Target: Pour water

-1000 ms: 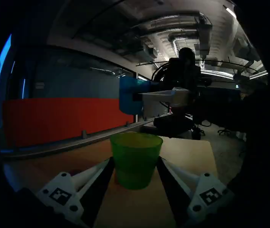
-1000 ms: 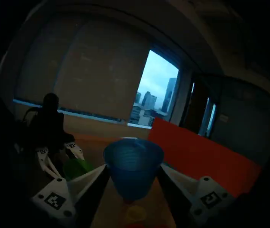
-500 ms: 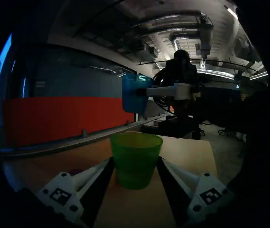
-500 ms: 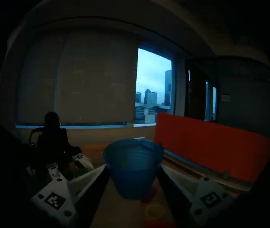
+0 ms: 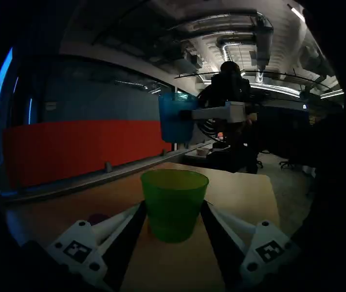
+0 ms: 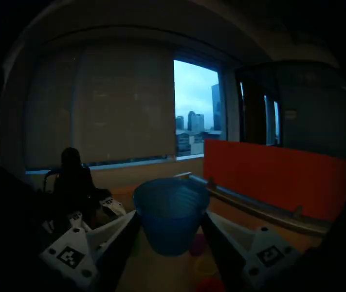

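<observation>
The blue cup sits between the two fingers of your right hand-held gripper. Both fingers press against its sides, so the grip is closed on the cup. In the left gripper view, this cup is upright and raised clear of the worktop. It hangs higher than the green cup and farther from the camera. Whether either cup contains water cannot be determined in the dim light.

The green cup sits upright between the fingers of your left hand-held gripper. Both fingers bear on its sides, so this grip is also closed on its cup. Its base lies at worktop level, but contact with the surface cannot be confirmed.

In the right gripper view, small coloured discs lie on the worktop below and just beyond the blue cup. One is red, one yellowish and one darker.

A rail runs along the far edge of the worktop. A red panel stands behind it.

In the left gripper view, a person appears as a dark silhouette behind the raised blue cup. In the right gripper view, the left hand-held gripper appears low at left, in front of a dark silhouette.

A window in the far wall shows a bright sky and tall buildings. The blinds beside it are lowered.
</observation>
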`<state>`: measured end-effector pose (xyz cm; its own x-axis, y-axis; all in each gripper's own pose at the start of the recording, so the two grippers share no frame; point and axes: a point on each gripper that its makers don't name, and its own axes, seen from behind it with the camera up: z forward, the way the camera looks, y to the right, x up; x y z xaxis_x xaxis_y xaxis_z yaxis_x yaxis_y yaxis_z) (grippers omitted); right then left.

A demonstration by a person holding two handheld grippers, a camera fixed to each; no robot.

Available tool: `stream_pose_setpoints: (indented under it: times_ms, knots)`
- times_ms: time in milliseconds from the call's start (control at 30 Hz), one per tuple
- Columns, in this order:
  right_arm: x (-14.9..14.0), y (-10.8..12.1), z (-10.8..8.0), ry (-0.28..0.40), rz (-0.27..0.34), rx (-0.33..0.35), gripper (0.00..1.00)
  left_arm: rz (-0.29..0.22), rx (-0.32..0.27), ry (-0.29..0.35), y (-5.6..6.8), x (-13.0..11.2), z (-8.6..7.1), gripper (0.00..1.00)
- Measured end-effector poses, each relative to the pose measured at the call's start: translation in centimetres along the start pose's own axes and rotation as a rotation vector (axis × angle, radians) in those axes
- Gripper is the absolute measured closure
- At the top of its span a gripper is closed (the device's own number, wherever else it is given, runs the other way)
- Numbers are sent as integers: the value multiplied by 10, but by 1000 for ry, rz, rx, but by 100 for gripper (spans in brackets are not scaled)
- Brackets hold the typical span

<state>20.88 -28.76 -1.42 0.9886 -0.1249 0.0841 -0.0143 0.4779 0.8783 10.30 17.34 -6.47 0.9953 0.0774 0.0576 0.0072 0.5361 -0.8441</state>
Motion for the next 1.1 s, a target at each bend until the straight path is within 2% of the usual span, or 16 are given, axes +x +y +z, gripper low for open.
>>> stream_pose_setpoints:
  times_ms: [300,600,833,1100]
  knots:
    - [-23,4,-7,-43,-37,-13,15,0,-2,-50,-1,-15,2,21]
    - [-49,7,-13,-74,-23,-12,15,-1,-14,-90,2,-26,5,21]
    - [-80,11,-20,-125,-27,-19,15,-1,-18,-126,1,-39,7,21]
    - [-112,9,-22,-182,-64,-5,15,-9,-24,-164,0,-53,10,21]
